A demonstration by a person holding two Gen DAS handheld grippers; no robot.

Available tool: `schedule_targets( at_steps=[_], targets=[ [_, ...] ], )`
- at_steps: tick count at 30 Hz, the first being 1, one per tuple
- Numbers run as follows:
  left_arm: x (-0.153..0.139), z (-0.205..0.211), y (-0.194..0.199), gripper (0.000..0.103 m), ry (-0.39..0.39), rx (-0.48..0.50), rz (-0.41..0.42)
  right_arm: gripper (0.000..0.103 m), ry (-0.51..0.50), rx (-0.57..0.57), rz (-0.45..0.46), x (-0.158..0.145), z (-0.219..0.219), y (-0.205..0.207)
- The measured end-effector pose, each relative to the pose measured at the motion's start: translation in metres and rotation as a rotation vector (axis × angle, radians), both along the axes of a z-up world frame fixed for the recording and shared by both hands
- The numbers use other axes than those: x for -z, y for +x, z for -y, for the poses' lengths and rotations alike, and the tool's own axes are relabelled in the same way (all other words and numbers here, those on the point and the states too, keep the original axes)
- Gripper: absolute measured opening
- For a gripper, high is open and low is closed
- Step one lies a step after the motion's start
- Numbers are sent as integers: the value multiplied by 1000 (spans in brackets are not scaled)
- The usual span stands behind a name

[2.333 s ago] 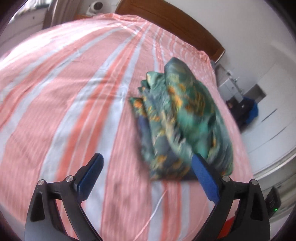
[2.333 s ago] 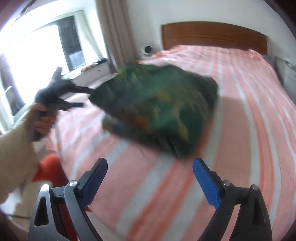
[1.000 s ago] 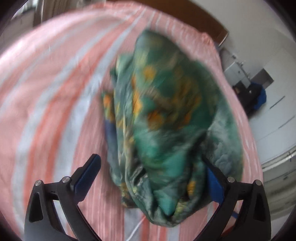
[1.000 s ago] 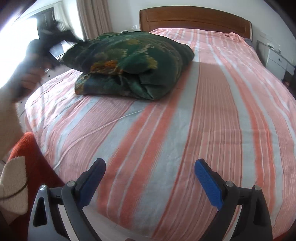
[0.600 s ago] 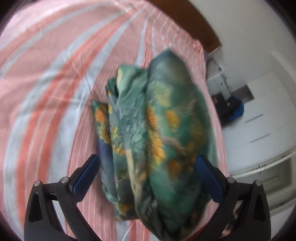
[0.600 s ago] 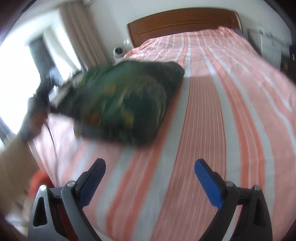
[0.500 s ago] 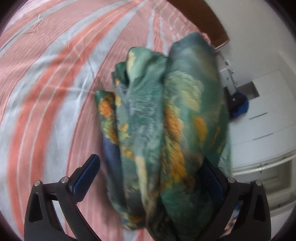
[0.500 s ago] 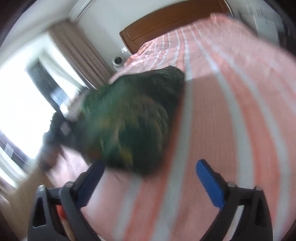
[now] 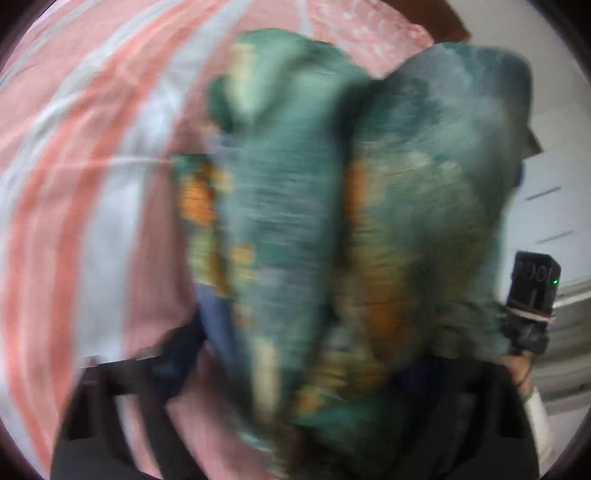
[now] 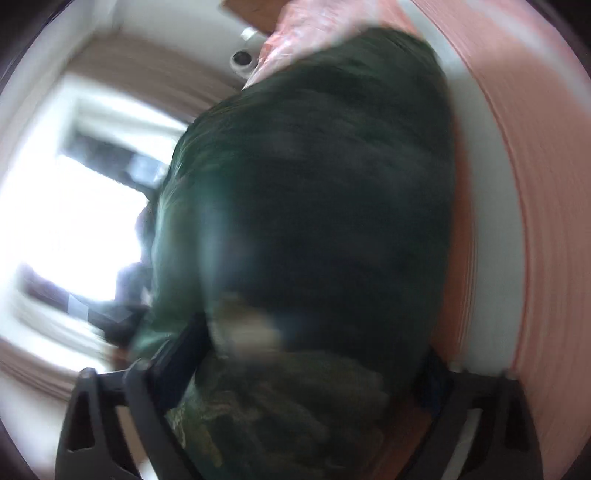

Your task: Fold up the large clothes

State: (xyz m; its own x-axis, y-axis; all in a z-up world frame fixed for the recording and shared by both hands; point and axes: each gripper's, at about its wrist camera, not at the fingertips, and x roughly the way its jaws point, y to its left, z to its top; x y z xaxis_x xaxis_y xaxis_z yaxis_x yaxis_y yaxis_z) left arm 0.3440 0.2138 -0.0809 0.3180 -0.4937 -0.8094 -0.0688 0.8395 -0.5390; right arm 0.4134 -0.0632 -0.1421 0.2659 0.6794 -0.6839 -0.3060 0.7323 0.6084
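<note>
A folded green garment with orange and blue print (image 9: 295, 221) lies as a thick bundle on the pink and white striped bed (image 9: 92, 184). It fills the left wrist view, blurred. My left gripper (image 9: 303, 369) has the bundle's near end between its jaws, which are closing; the left finger touches the blue edge and cloth covers the right finger. In the right wrist view the garment (image 10: 314, 184) looks dark and close. My right gripper (image 10: 306, 362) straddles its end, jaws wide and closing. The right gripper's body (image 9: 532, 295) and a hand (image 9: 521, 373) show past the bundle.
The striped sheet (image 10: 535, 184) runs along the right of the bundle. A wooden headboard (image 10: 251, 14) and a small white device (image 10: 242, 59) stand at the far end. A bright window (image 10: 74, 221) lies to the left, white cupboards (image 9: 554, 206) to the right.
Both grippers have come in on the bundle from opposite ends, and it now fills both views. The right one swept fast across the bed and rolled. The left jaws have narrowed around the cloth.
</note>
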Motion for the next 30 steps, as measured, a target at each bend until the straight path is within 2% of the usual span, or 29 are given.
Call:
schedule_targets(
  at_steps=[3, 6, 10, 13, 15, 17, 19, 20, 21, 22, 24, 25, 26, 27, 30],
  targets=[
    [-25, 23, -15, 52, 137, 1, 111, 74, -236, -51, 216, -32, -35, -25],
    [-49, 40, -34, 47, 209, -7, 226, 72, -397, -93, 434, -54, -67, -63],
    [-79, 51, -44, 46, 235, -25, 317, 72, -430, -86, 598, -79, -80, -98],
    [-110, 62, -24, 46, 247, -24, 390, 72, -389, -55, 661, -107, -72, -94],
    [-131, 56, -5, 47, 265, -28, 434, 72, -364, -37, 674, -122, -65, -76],
    [-141, 64, 29, 58, 265, -44, 452, 72, -314, -1, 664, -136, -53, -45],
    [-132, 67, 67, 94, 286, -52, 422, 81, -236, 28, 569, -138, -36, 0],
    [-120, 61, 82, 101, 327, -90, 395, 93, -178, 52, 468, -131, -22, 30],
    [-111, 51, 88, 101, 367, -146, 374, 103, -152, 85, 392, -122, -9, 51],
    [-99, 42, 92, 101, 382, -194, 349, 103, -154, 156, 309, -108, 9, 73],
    [-83, 21, 83, 101, 314, -264, 315, 103, -222, 249, 266, -93, 28, 82],
    [-80, 11, 68, 101, 263, -295, 329, 103, -258, 276, 284, -91, 36, 78],
    [-78, 2, 57, 101, 247, -316, 349, 103, -257, 283, 318, -92, 44, 69],
    [-78, -1, 48, 101, 263, -331, 366, 103, -253, 286, 350, -95, 48, 60],
    [-90, 12, 9, 101, 413, -346, 437, 103, -347, 288, 455, -100, 35, 28]
  ],
)
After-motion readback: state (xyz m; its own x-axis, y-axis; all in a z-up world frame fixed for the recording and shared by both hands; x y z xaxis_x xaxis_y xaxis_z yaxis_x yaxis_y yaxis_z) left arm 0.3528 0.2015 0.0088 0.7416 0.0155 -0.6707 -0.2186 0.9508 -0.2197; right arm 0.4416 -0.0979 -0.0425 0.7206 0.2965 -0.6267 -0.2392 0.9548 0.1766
